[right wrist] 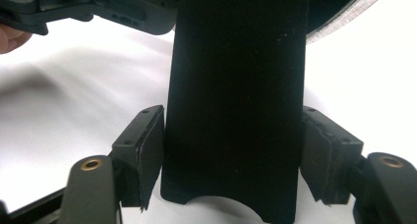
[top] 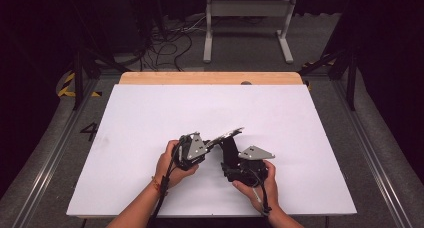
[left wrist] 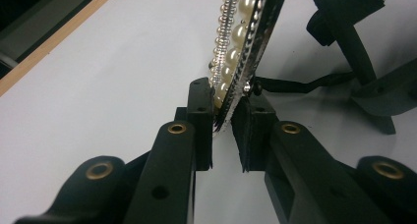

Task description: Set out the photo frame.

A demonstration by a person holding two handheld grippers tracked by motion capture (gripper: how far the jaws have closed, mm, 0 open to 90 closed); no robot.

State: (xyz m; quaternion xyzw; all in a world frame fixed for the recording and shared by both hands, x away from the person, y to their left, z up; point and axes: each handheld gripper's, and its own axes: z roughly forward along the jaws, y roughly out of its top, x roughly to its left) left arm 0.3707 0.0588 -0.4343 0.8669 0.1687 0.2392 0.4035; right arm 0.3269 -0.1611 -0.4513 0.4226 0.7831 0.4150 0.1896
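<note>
I count two grippers in my hands, one left gripper (top: 212, 144) and one right gripper (top: 229, 149). There is one picture frame (left wrist: 241, 47), with one row of pearls along its edge and one row of small silver beads beside it. The frame has one black back stand (right wrist: 236, 101). There is one table (top: 150, 118), with one white surface on it.

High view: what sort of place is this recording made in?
Probably a lab or studio recording bay: a white table on a dark floor, loose cables behind it, yellow-black tape and a grey metal stand.
</note>
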